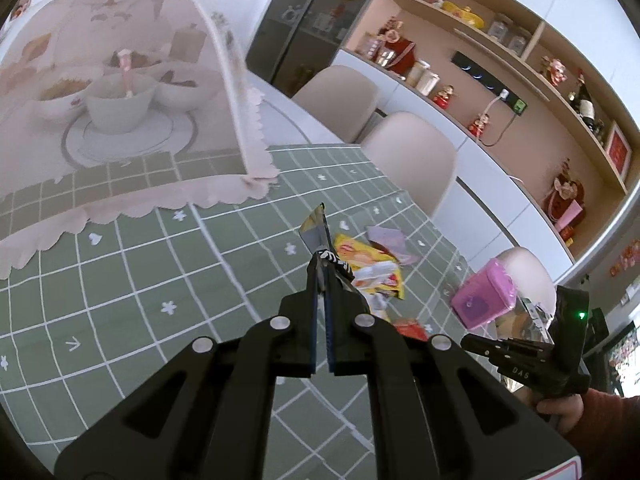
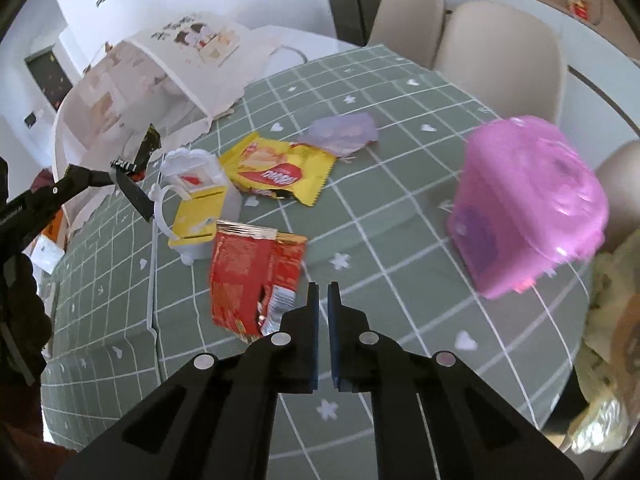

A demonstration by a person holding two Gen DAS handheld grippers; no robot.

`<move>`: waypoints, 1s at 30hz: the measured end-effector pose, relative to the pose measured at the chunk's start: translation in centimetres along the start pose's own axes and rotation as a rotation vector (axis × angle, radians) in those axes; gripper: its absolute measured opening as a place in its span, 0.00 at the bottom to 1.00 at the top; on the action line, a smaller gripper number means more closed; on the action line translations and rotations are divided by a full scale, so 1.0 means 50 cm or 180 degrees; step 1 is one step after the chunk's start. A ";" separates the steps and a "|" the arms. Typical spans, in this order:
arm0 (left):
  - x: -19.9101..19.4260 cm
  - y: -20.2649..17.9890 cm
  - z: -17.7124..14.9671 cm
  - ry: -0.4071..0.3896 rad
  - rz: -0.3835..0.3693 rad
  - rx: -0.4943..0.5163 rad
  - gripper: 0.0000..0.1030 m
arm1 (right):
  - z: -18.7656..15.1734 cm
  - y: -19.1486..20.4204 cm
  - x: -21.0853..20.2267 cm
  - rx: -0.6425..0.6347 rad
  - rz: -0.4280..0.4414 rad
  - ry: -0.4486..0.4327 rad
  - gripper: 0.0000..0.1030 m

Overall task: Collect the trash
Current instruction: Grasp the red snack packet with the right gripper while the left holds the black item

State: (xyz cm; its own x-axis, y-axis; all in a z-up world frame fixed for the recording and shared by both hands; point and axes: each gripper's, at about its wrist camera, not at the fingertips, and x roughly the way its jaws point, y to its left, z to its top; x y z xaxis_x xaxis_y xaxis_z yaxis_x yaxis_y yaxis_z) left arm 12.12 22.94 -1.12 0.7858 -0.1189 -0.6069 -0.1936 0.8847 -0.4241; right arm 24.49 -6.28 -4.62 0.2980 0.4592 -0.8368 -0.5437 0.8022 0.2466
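My left gripper [image 1: 322,264] is shut on a dark foil wrapper [image 1: 317,232] and holds it above the green checked tablecloth [image 1: 140,280]. It also shows in the right wrist view [image 2: 120,168] with the wrapper [image 2: 138,196]. My right gripper [image 2: 323,292] is shut and empty, just above the cloth beside a red wrapper [image 2: 256,276]. A yellow wrapper [image 2: 280,174], a lilac wrapper [image 2: 344,134] and a small white and yellow box [image 2: 196,204] lie further out. A pink translucent bin [image 2: 528,204] stands at the right.
A pink mesh food cover [image 1: 120,92] over bowls fills the table's far left. Beige chairs [image 1: 412,164] stand along the far table edge. Shelves with jars and figurines [image 1: 480,60] line the wall. A crumpled bag [image 2: 608,360] shows at the right edge.
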 end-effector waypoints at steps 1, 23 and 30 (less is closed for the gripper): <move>-0.002 -0.006 -0.003 0.0000 -0.0014 0.0013 0.03 | -0.001 0.001 -0.003 0.0005 0.0080 -0.0005 0.06; 0.004 0.011 -0.049 0.0324 0.0008 0.0030 0.03 | 0.009 0.084 0.114 0.0072 0.0198 0.0044 0.39; 0.002 -0.003 -0.036 0.0281 -0.0036 0.0064 0.03 | 0.006 0.107 0.049 -0.0308 0.0007 -0.0055 0.25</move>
State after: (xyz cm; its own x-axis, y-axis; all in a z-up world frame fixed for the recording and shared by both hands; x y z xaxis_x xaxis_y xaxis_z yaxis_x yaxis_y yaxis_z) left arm 11.18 21.97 -2.35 0.7328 -0.1675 -0.6595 -0.1725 0.8918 -0.4182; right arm 22.55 -0.77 -5.23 0.3097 0.4682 -0.8276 -0.6174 0.7609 0.1995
